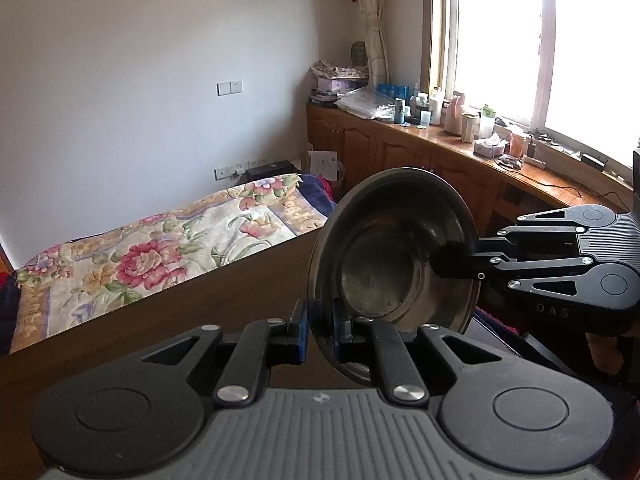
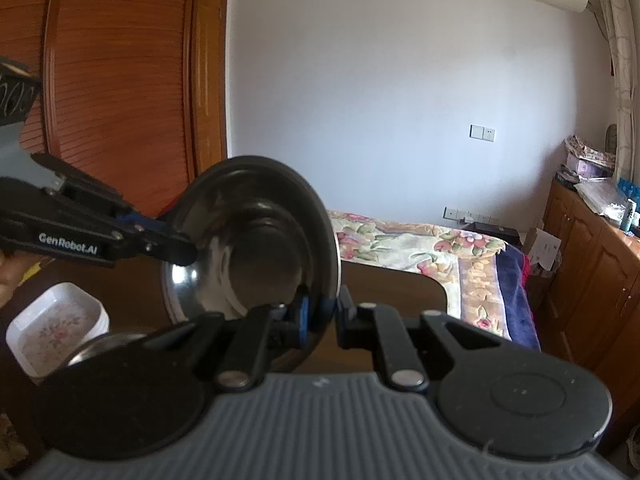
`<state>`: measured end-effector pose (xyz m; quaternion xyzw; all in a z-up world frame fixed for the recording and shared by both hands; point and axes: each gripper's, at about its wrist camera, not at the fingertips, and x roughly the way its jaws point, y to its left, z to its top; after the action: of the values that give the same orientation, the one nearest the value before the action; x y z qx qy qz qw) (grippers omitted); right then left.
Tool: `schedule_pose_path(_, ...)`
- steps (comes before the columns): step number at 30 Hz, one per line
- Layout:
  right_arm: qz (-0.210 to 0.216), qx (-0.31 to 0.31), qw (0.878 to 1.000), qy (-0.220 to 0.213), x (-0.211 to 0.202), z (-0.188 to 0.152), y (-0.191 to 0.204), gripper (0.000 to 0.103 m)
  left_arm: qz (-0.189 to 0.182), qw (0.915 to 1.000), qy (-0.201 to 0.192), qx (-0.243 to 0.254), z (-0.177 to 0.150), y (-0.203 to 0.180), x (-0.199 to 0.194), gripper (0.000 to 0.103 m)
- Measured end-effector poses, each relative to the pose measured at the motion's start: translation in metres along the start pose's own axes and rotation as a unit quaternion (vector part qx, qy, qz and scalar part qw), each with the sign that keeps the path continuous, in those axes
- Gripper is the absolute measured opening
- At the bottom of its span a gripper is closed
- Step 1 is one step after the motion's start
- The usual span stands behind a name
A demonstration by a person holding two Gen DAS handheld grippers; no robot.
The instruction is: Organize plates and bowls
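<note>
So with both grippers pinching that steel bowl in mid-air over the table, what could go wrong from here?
1. The steel bowl is tipped on edge, held only at its thin rim by the left gripper and right gripper; smooth metal could slip.
2. If the two hands pull unevenly, the bowl may twist out of one grip.
3. A drop could strike the white floral dish or the metal dish below.

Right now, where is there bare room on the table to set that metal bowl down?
The bowl could land on bare brown table between it and the floral bed. It is crowded near the white dish, with another metal rim beside it.
</note>
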<state>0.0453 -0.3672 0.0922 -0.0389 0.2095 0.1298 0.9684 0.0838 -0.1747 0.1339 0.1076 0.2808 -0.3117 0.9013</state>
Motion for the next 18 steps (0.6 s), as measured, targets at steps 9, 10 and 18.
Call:
schedule_pose_path(9, 0.017, 0.000, 1.000, 0.000, 0.002, -0.010, 0.006, 0.015, 0.002, 0.9999, -0.006, -0.016, -0.031, 0.000, -0.028, 0.027)
schedule_pose_path(10, 0.019, -0.002, 1.000, 0.003, 0.003, -0.012, 0.007, 0.015, 0.002, 0.9998, -0.005, -0.018, -0.037, 0.000, -0.030, 0.027)
schedule_pose_path(18, 0.036, -0.007, 0.999, 0.018, 0.005, -0.032, 0.022, 0.015, 0.007, 0.9994, 0.000, -0.034, -0.071, 0.003, -0.042, 0.027)
